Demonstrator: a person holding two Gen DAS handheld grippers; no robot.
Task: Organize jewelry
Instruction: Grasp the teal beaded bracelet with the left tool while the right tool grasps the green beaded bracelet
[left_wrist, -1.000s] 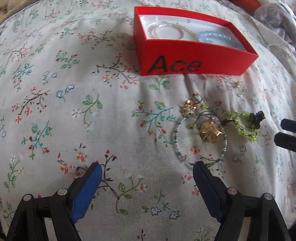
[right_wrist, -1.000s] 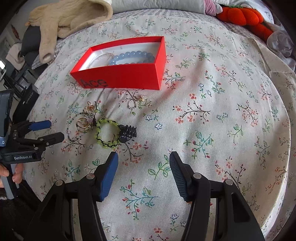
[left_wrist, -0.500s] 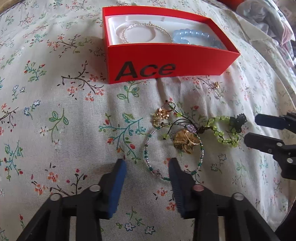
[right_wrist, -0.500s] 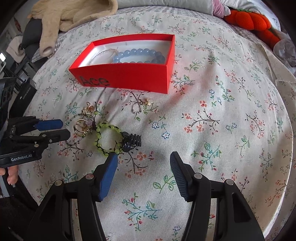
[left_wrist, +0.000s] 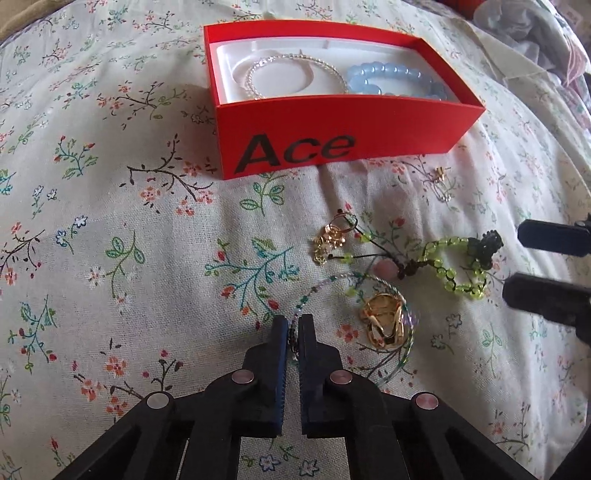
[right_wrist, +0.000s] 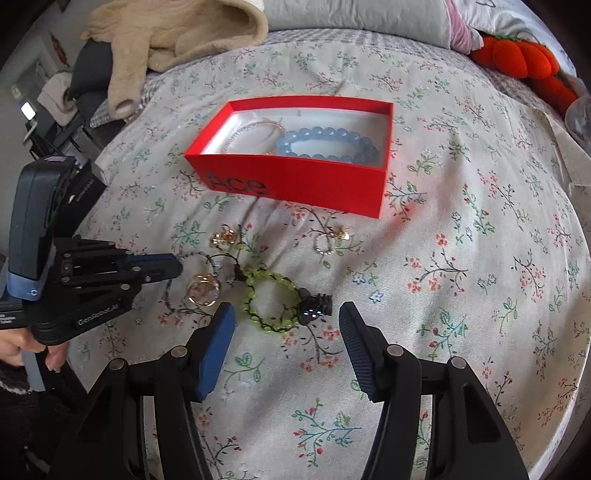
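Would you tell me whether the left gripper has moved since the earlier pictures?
Yes: the left gripper advanced toward the red box and shut on the thin bracelet.

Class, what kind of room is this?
Probably a bedroom: the jewelry lies on a floral bedspread, with pillows at its far end and a plush orange toy beside them.

On the bedspread (right_wrist: 461, 236) the open box (left_wrist: 332, 140) stands behind the loose jewelry, with a thin bracelet (left_wrist: 291, 74) to the left of a chunky bead bracelet (left_wrist: 395, 79) inside it. In front lie a wire bangle (left_wrist: 369, 280), a ring cluster (left_wrist: 382, 325) within its loop, a beaded bracelet (right_wrist: 269, 301) to the right, and small earrings (right_wrist: 328, 242) nearer the box.
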